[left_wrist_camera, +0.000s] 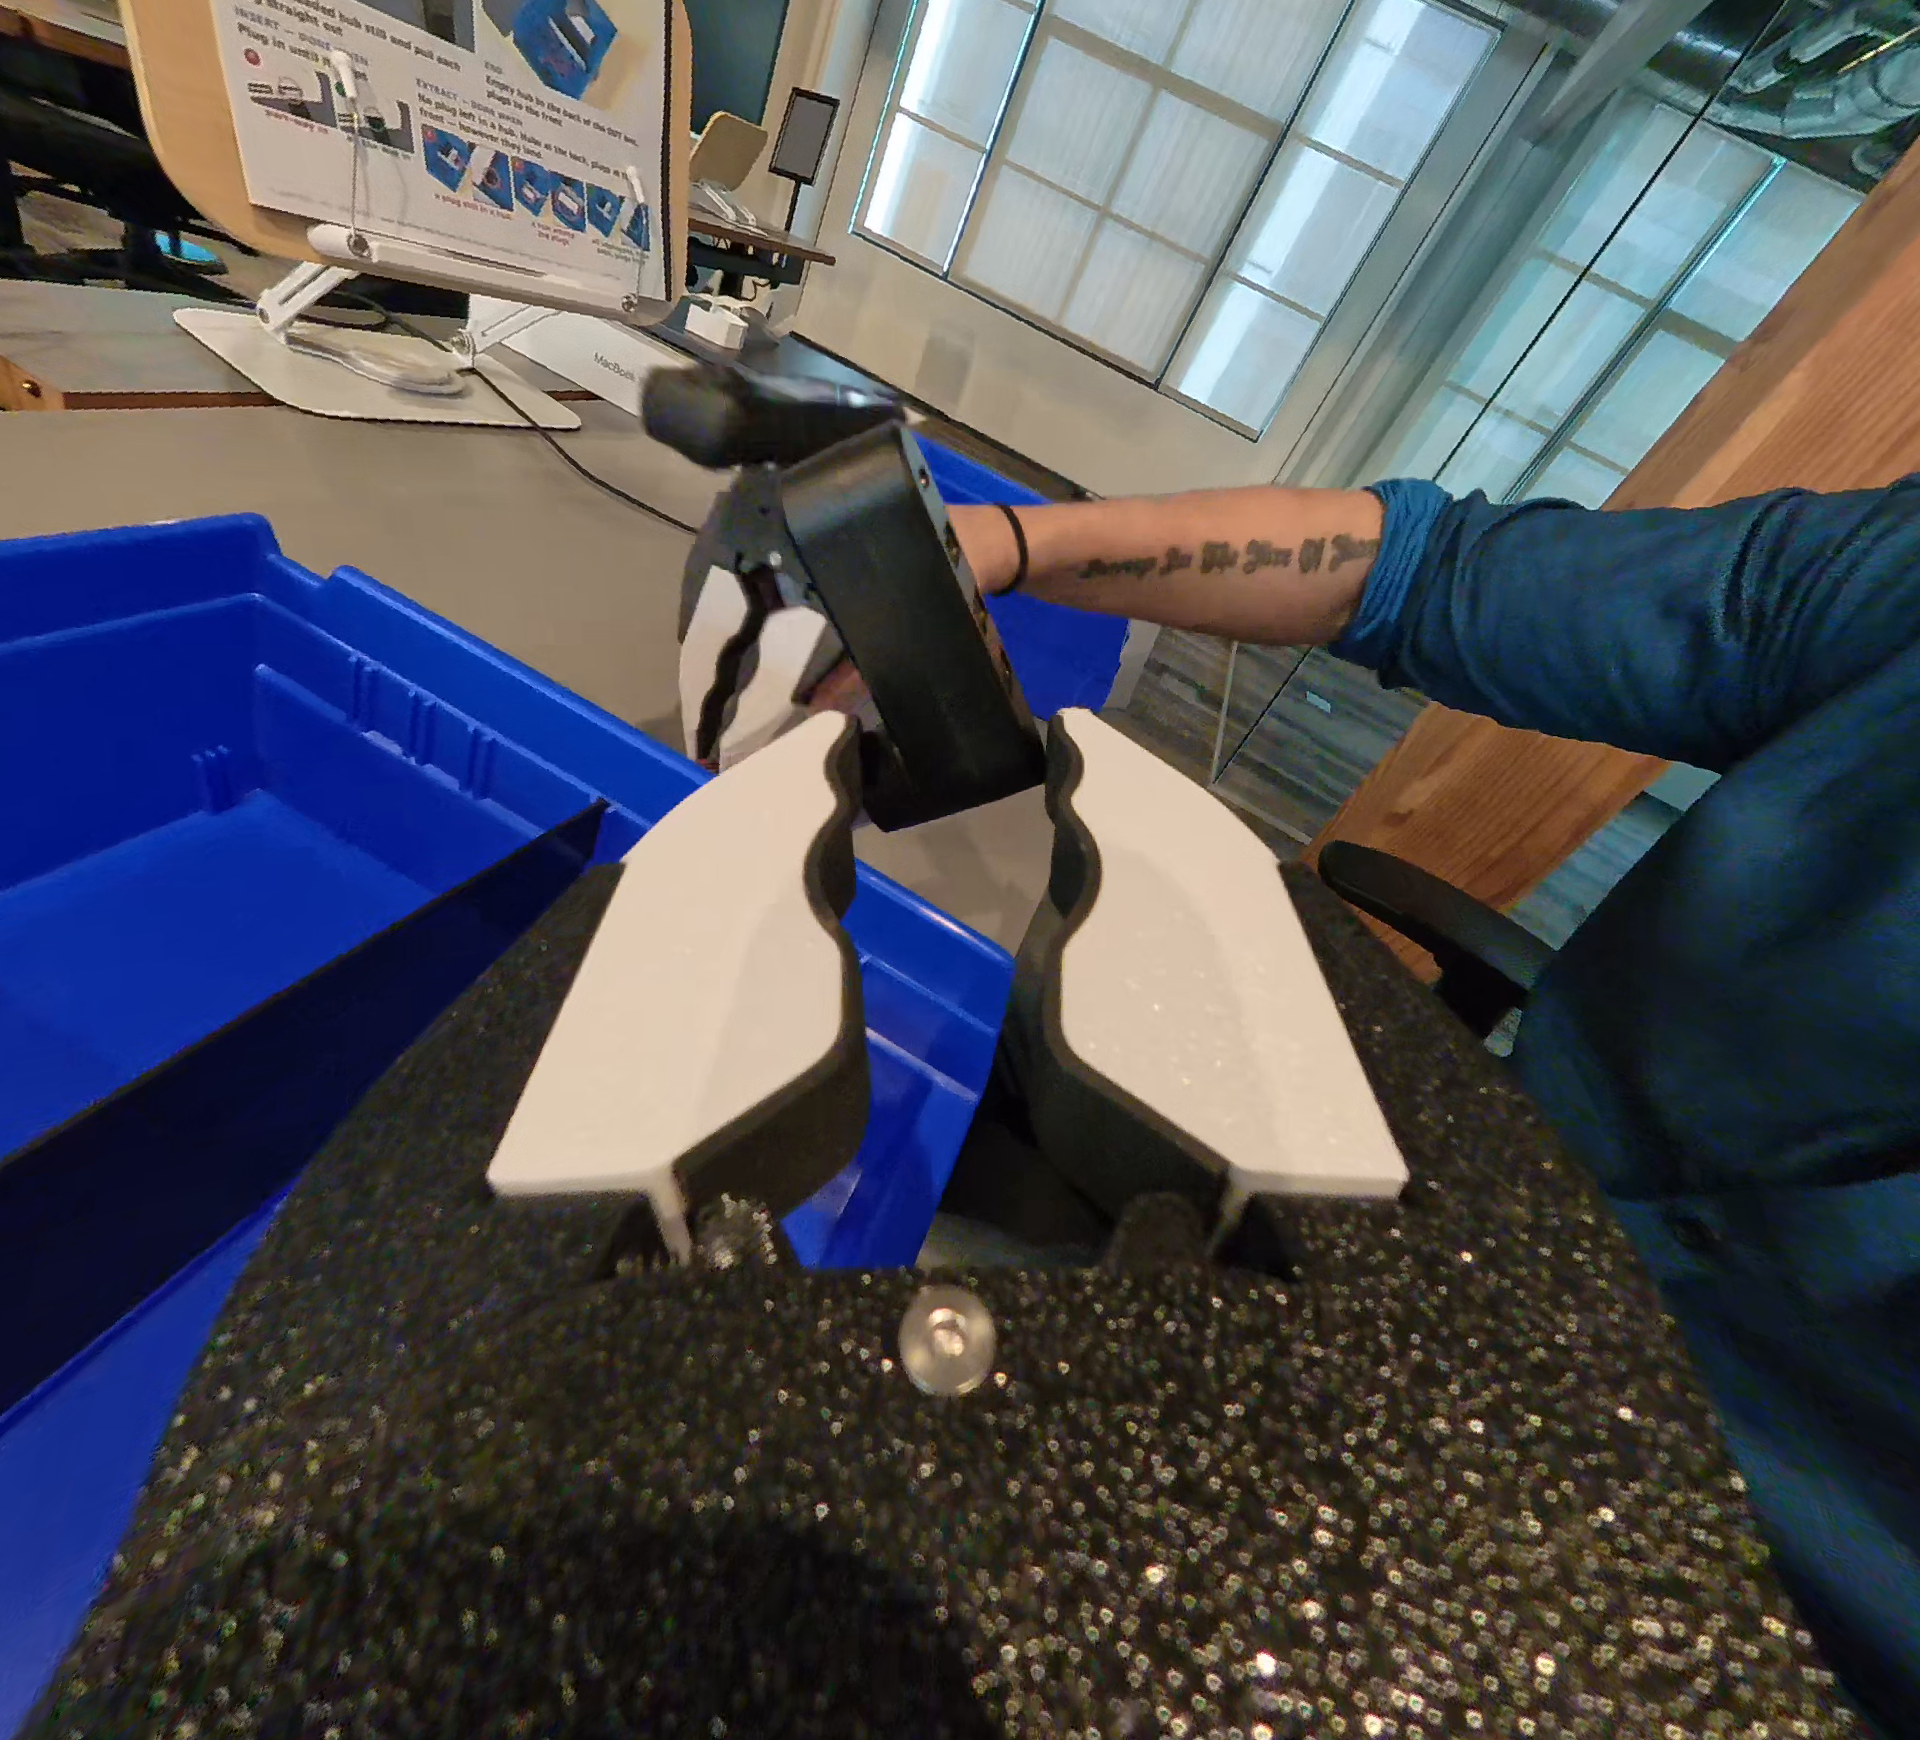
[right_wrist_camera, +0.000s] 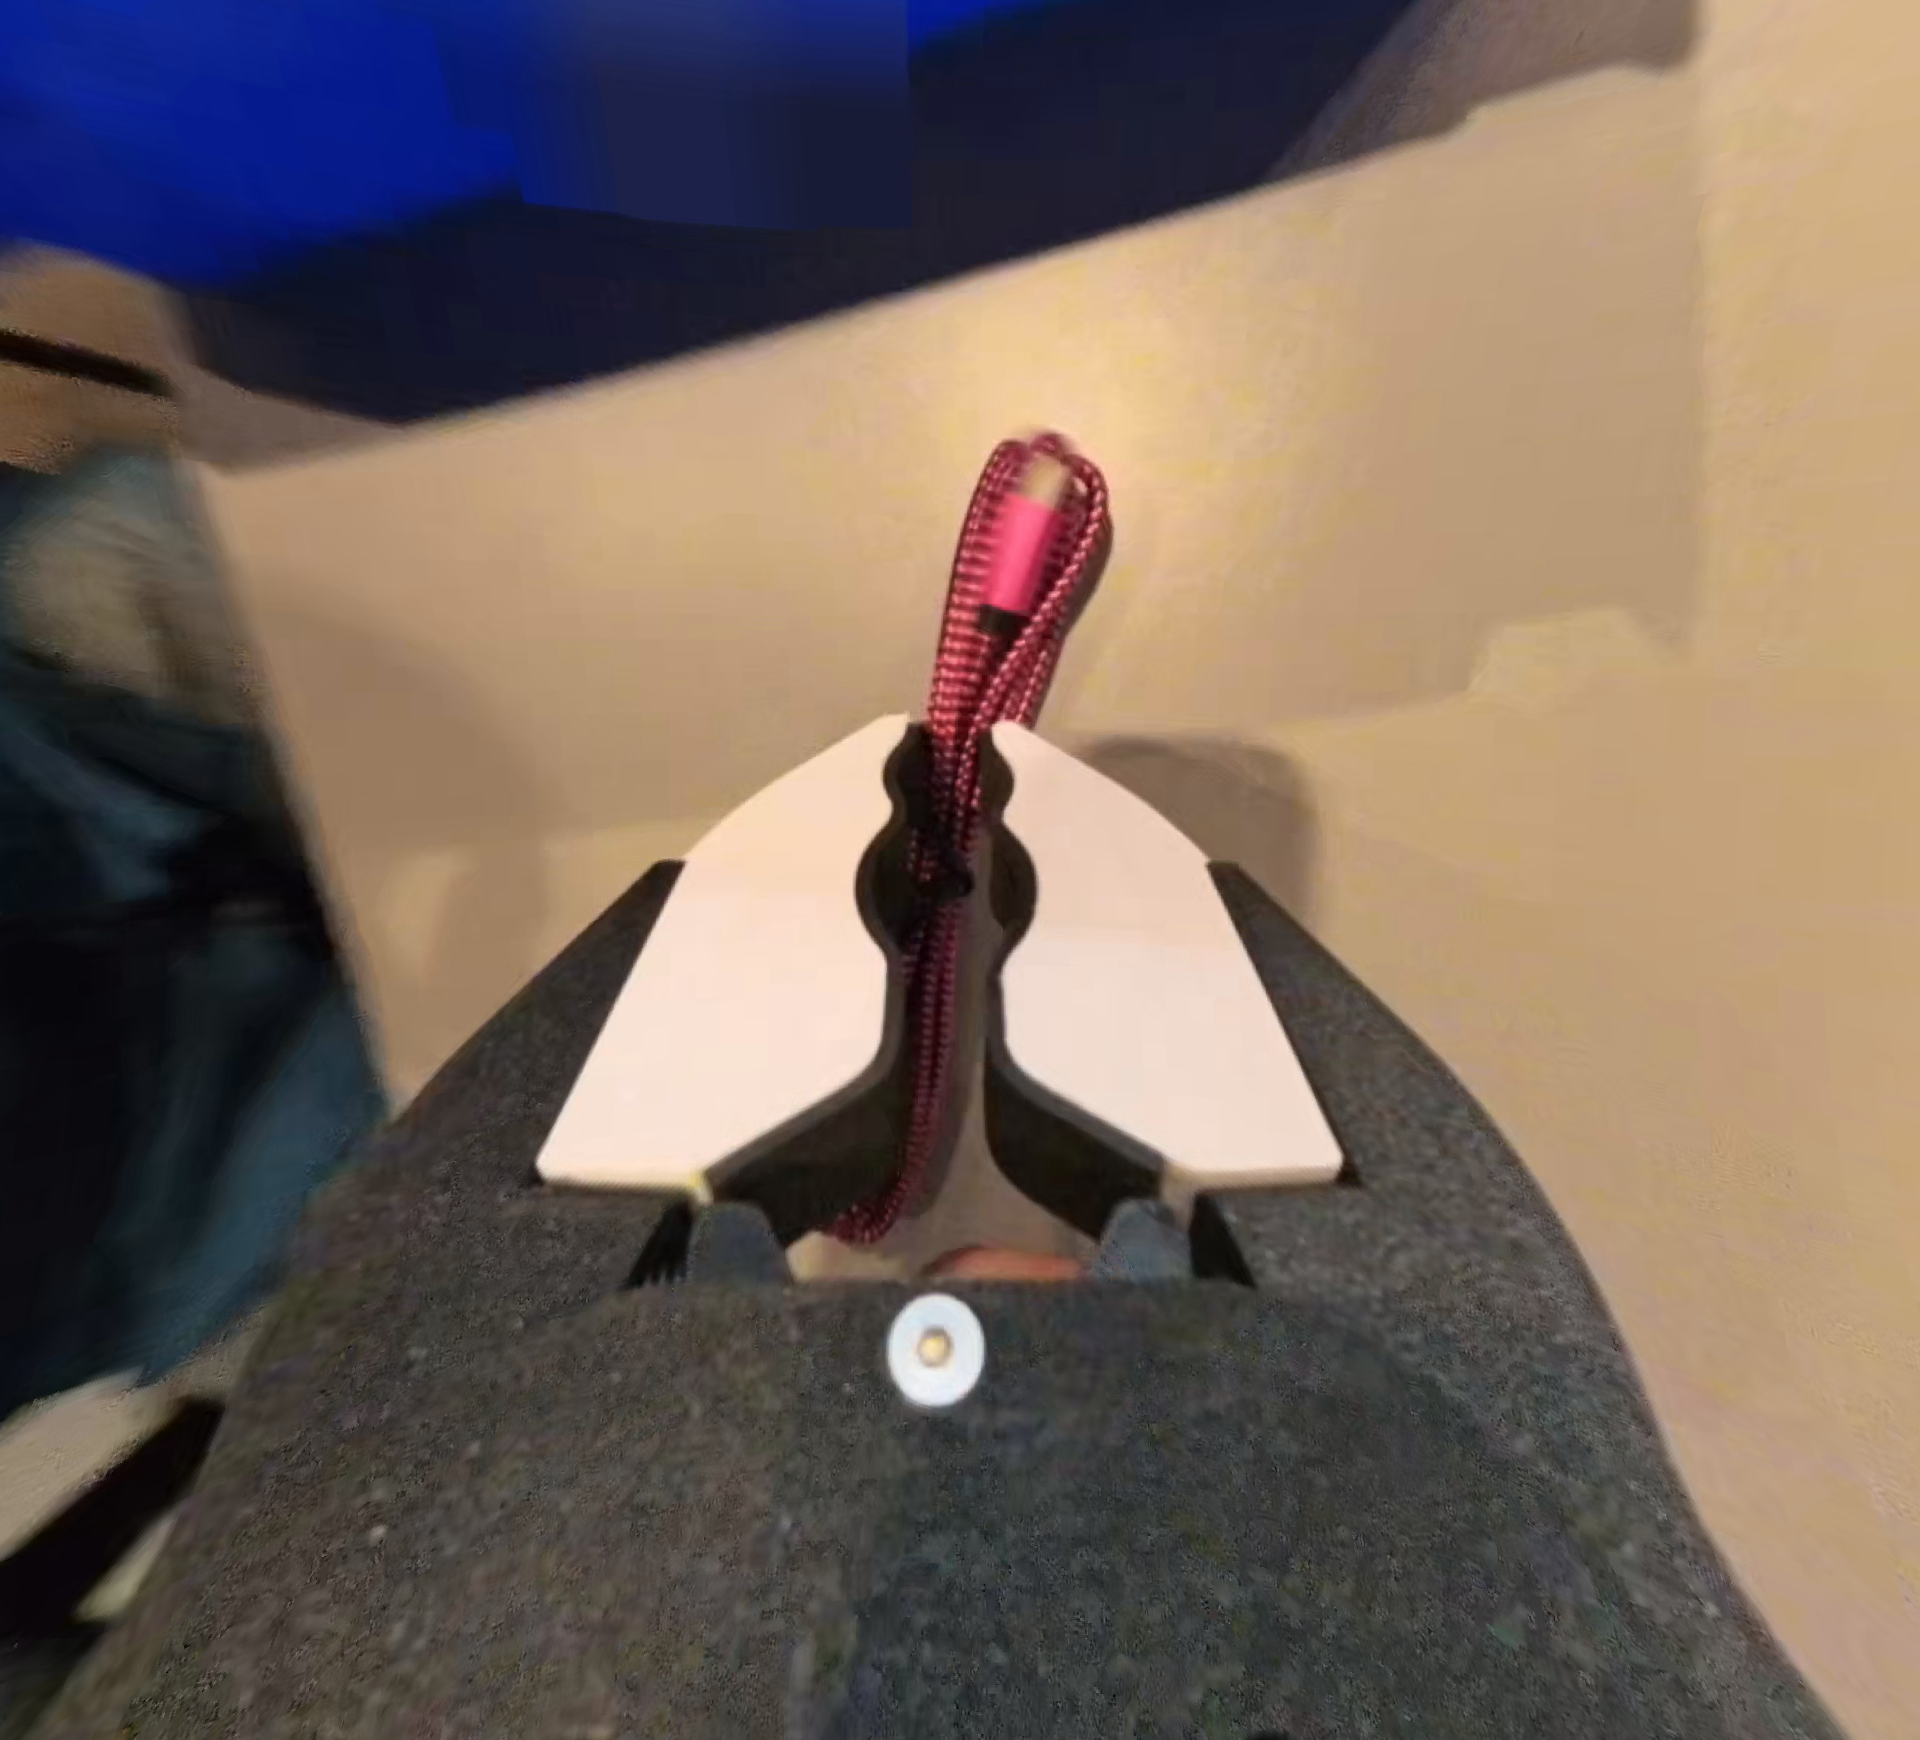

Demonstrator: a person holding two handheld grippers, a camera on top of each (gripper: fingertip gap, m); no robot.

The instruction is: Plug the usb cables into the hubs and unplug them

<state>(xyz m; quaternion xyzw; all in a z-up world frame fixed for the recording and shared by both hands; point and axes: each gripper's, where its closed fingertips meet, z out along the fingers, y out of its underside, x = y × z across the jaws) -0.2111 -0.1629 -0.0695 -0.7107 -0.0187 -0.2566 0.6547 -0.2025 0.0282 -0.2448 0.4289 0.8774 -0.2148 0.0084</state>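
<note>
My left gripper (left_wrist_camera: 951, 745) is shut on the lower end of a black USB hub (left_wrist_camera: 894, 610). It holds the hub tilted in the air, above the near corner of a blue bin (left_wrist_camera: 312, 641), with the port side facing right. My right gripper (right_wrist_camera: 956, 734) is shut on a bundled magenta braided USB cable (right_wrist_camera: 961, 755). The cable's pink plug (right_wrist_camera: 1023, 547) sticks out past the fingertips. In the left wrist view the right gripper (left_wrist_camera: 727, 703) hangs just behind and left of the hub, fingers pointing down. The right wrist view is motion-blurred.
A black divider (left_wrist_camera: 312, 963) crosses the blue bin. A second blue bin (left_wrist_camera: 1049, 641) stands behind the hub. An instruction sheet on a stand (left_wrist_camera: 436, 28) and a laptop (left_wrist_camera: 592, 360) are at the back of the grey table. A person's forearm (left_wrist_camera: 1247, 568) reaches in from the right.
</note>
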